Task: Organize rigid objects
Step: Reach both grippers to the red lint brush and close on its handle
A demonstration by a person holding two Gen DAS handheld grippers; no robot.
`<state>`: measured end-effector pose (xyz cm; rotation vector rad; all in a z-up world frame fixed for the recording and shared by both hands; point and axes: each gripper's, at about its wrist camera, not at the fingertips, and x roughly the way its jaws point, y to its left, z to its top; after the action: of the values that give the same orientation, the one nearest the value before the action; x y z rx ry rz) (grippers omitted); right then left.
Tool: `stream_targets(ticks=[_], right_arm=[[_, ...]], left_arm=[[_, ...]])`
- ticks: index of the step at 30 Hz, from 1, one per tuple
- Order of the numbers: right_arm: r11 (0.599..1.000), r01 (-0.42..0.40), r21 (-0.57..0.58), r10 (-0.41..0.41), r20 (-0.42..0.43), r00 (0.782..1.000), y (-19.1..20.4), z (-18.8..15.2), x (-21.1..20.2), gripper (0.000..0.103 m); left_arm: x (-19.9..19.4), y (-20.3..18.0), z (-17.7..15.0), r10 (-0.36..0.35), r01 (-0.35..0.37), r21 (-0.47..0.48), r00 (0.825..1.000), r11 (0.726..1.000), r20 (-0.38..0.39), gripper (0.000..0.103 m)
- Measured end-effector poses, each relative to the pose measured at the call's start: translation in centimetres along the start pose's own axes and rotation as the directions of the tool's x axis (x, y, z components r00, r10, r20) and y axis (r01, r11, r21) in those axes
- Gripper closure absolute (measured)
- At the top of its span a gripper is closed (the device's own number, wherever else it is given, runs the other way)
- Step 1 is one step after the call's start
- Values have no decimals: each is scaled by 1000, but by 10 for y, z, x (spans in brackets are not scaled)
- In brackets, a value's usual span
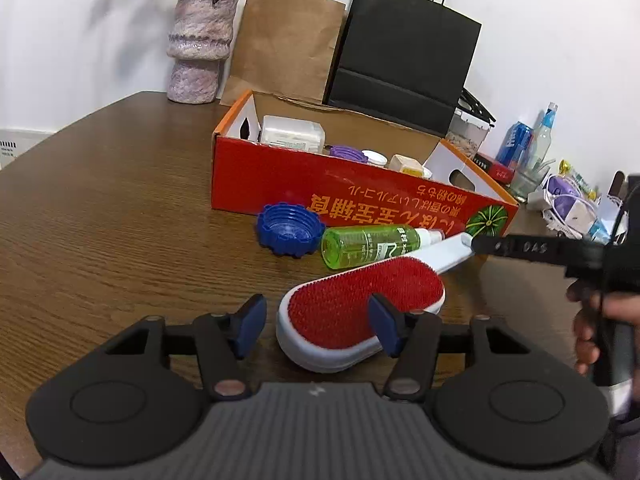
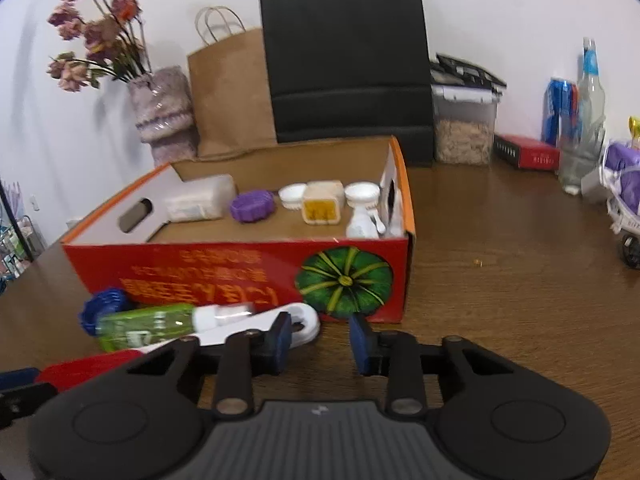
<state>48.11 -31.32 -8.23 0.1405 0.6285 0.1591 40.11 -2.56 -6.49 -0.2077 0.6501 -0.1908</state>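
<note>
- Left gripper (image 1: 316, 326): fingers spread wide, holding nothing; the right finger (image 1: 382, 320) overlaps the red head of the lint brush (image 1: 360, 312), contact cannot be told.
- Right gripper (image 2: 318, 342): fingers apart, nothing between them; the left finger (image 2: 280, 340) sits just beside the brush's white handle end.
- Lint brush lies flat on the counter (image 1: 120, 220), in front of the orange box (image 1: 280, 188).
- Green spray bottle (image 1: 368, 244) lies on its side between brush and box; blue cap (image 1: 290, 234) just beside the bottle's base.
- Box holds a purple cap (image 2: 252, 206), white caps, a clear tub and a small cream container.
- Behind the box: brown bag (image 1: 284, 44), black bag (image 1: 404, 60), vase (image 1: 198, 44).
</note>
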Motion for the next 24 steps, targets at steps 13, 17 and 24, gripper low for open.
stream_targets(ticks=[13, 17, 24], right_arm=[[997, -23, 75, 25, -29, 999, -14, -3, 4, 85], [990, -49, 135, 54, -32, 998, -21, -7, 0, 91], [988, -16, 151, 15, 4, 1000, -17, -24, -29, 93]], left_arm=[[23, 4, 26, 6, -6, -2, 1000, 1000, -1, 57], [28, 2, 28, 17, -17, 6, 1000, 1000, 9, 58], [9, -12, 27, 39, -43, 62, 997, 997, 67, 63]])
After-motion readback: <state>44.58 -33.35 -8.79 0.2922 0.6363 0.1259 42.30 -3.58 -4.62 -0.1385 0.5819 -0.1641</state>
